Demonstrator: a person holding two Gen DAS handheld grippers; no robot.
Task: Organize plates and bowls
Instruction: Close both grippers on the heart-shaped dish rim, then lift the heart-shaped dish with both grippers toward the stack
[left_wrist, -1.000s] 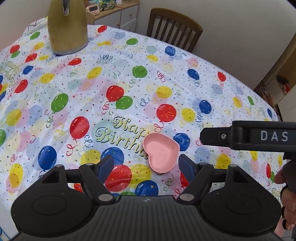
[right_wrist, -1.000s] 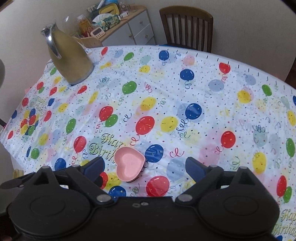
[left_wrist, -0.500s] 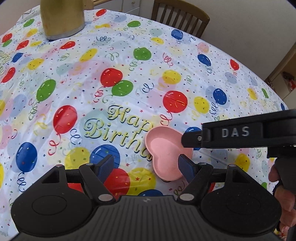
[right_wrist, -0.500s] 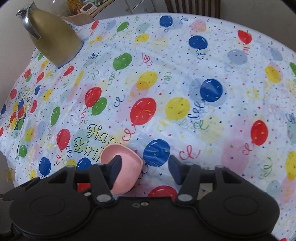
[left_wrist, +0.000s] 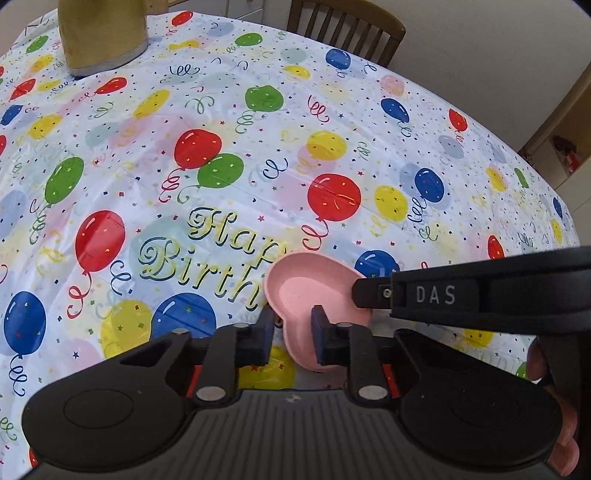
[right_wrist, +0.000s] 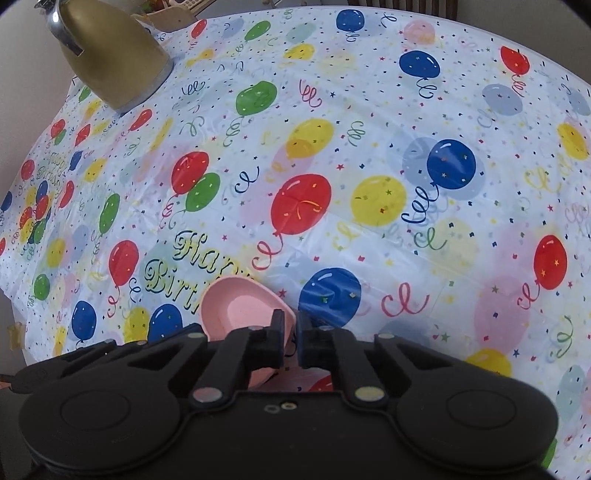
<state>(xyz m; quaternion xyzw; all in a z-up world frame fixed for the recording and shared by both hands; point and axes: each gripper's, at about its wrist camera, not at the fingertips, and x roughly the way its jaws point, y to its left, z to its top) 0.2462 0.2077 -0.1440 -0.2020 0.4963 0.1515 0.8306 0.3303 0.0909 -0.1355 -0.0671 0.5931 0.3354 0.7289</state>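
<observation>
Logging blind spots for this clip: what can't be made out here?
- Pink heart-shaped dish: near edge hidden behind the left claw in the left wrist view, and behind the right claw in the right wrist view.
- Gold jug: top cut off by the frame edge in both views.

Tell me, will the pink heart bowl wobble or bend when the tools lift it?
The pink heart bowl probably stays stiff: its rim keeps its shape between both tools. It looks thin and small, so likely light. Pinched at its edges, it might tilt.
</observation>
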